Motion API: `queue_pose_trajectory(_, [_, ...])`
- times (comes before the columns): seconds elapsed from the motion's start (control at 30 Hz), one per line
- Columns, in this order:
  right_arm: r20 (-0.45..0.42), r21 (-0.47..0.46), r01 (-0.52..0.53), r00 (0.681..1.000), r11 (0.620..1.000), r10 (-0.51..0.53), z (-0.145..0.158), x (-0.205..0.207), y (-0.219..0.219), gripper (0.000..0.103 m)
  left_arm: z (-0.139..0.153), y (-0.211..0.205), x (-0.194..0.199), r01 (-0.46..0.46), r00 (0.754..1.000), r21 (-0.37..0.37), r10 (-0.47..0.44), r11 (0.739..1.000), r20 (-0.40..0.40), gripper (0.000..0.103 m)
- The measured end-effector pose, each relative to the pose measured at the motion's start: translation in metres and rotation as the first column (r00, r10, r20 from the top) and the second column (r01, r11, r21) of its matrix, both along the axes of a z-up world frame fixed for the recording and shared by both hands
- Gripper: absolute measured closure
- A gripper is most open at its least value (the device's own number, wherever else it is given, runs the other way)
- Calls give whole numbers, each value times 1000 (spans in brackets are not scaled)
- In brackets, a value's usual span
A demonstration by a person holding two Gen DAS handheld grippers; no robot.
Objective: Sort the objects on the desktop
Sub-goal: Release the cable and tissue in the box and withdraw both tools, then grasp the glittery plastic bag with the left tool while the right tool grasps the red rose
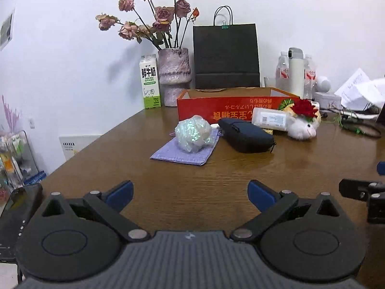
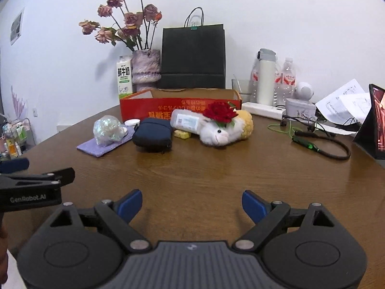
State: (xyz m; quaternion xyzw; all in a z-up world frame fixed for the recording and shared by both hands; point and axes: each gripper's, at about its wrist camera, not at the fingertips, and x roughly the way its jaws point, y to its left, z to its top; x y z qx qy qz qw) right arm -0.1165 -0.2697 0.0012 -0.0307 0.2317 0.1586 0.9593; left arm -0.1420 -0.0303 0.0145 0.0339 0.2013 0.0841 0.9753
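Note:
My left gripper [image 1: 190,193] and my right gripper [image 2: 191,203] are both open and empty, low over the near part of the brown table [image 1: 216,180]. Ahead lie an iridescent crumpled ball [image 1: 193,133] on a purple cloth pouch [image 1: 185,150], a dark zip case [image 1: 245,134], a clear labelled bottle [image 1: 270,119], a white plush toy [image 1: 302,127] with a red flower [image 1: 305,108], and a yellow block [image 2: 181,134]. An open red cardboard box [image 1: 231,107] stands behind them. A small white lid [image 2: 132,122] sits by the case.
A milk carton [image 1: 150,82], a vase of dried roses [image 1: 174,77] and a black paper bag [image 1: 226,56] stand at the wall. Bottles and a white flask [image 2: 266,77], a power strip [image 2: 263,110], cables [image 2: 320,142], papers and a tablet [image 2: 375,122] crowd the right.

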Motion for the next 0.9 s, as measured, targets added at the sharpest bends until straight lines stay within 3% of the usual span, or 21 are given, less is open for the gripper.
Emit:
queue_pose_trajectory(0.17, [14,-8,-10,1000,1000,11,-2,-3,8,13,-3,10,2,10,999,-74,-12,997,-32,0])
queue_pose_trajectory(0.57, [11,24,-14,1000,1000,14,20,8,15,14,12,16,17,59,995,-133,-69,989,-78,0])
queue_pose_trajectory(0.83, [28,11,25,999,1000,-25,42,79,16,19,36,27,76,71,995,-161,-80,984,-53,1])
queue_pose_trajectory(0.9, [10,40,34,999,999,-35,43,104,14,20,37,29,95,78,995,-145,-86,986,-47,7])
